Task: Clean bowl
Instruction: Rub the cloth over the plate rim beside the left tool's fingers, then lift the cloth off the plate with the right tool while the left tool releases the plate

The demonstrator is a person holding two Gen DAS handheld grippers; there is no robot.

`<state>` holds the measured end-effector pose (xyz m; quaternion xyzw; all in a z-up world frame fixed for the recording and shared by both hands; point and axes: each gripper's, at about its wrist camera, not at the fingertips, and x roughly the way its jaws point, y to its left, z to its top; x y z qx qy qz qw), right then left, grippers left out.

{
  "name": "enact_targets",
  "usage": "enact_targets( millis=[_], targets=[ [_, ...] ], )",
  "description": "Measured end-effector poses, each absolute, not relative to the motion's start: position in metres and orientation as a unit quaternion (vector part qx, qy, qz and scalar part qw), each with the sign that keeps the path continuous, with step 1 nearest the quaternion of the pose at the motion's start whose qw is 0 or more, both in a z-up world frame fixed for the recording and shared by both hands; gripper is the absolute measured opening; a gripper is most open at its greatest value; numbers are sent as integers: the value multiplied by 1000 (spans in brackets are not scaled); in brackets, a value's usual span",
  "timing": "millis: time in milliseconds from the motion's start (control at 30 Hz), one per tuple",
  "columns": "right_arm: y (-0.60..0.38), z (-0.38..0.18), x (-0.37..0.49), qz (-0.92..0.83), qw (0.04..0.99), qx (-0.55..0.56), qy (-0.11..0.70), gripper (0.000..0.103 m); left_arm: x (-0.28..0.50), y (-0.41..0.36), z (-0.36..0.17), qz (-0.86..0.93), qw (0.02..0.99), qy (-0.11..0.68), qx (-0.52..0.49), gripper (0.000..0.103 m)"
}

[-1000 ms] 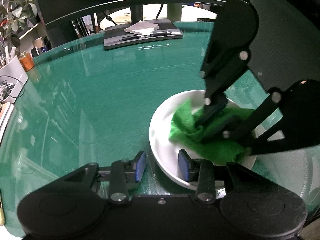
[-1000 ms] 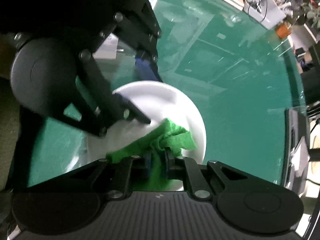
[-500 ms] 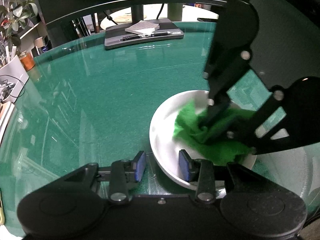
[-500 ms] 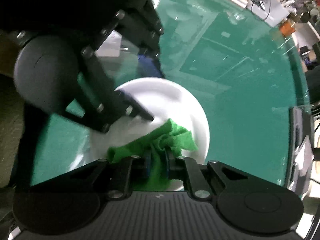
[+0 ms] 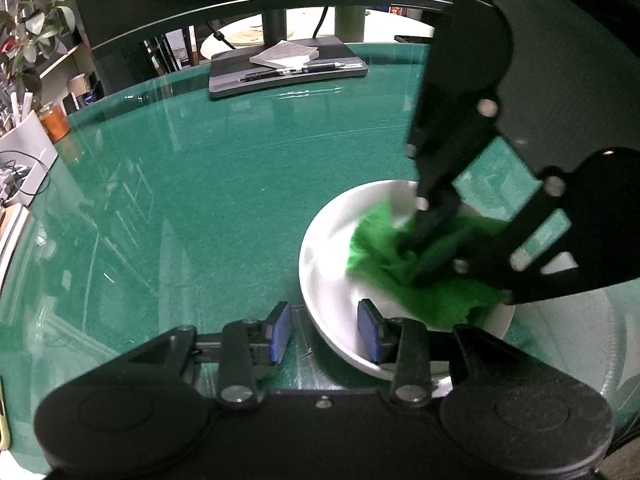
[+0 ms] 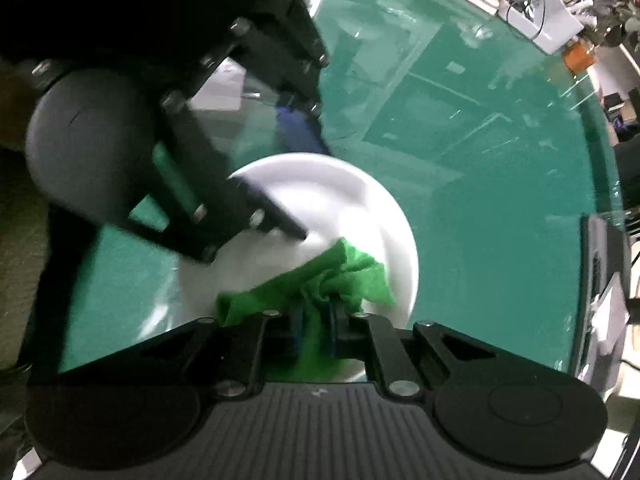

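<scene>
A white bowl (image 5: 328,272) (image 6: 320,184) sits on the green glass table (image 5: 180,200). My left gripper (image 5: 324,332) (image 6: 312,192) straddles its near rim, one blue pad inside and one outside, and holds it still. From above, my right gripper (image 5: 408,264) (image 6: 316,312) reaches steeply down into the bowl. Its jaws are closing on a bunched green cloth (image 5: 440,300) (image 6: 352,276), which they pinch and press against the bowl's inside. The cloth hides most of the bowl's floor.
A monitor stand base (image 5: 288,68) with a notepad and pens stands at the table's far edge. At the far left are a white box with cables (image 5: 24,152), an orange can (image 5: 54,120) and a plant (image 5: 32,32).
The right gripper and the green cloth have slid a little to the right inside the bowl. The left gripper and the bowl have stayed put.
</scene>
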<state>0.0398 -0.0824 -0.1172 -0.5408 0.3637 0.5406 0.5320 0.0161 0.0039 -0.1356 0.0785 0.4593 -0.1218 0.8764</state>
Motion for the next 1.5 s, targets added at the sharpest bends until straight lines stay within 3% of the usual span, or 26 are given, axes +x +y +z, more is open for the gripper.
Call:
enact_targets(
  millis=[267, 500, 800, 1033, 1267, 1333, 1400, 1433, 1500],
  targets=[
    [-88, -116, 24, 543, 557, -533, 334, 11, 17, 4, -136, -111, 879, 456, 83, 39],
    [-97, -130, 16, 483, 562, -619, 259, 9, 29, 3, -135, -87, 884, 453, 78, 44],
    [-114, -120, 19, 386, 657, -617, 198, 9, 48, 1, -132, -57, 888, 449, 76, 46],
    [-140, -109, 53, 314, 756, -518, 246, 9, 53, 12, -132, -30, 889, 452, 67, 45],
    [-179, -127, 76, 265, 837, -329, 347, 9, 55, 25, -130, -8, 889, 454, 56, 45],
    [-184, -139, 84, 251, 855, -251, 378, 13, 54, 26, -127, -7, 890, 452, 51, 45],
    [-189, -146, 87, 237, 865, -198, 396, 32, 53, 28, -124, -6, 891, 452, 47, 47],
    [-191, -148, 87, 229, 871, -168, 400, 37, 52, 28, -122, -6, 891, 452, 44, 49],
    [-205, -146, 81, 215, 882, -117, 403, 53, 52, 29, -119, -8, 891, 452, 40, 58]
  ],
)
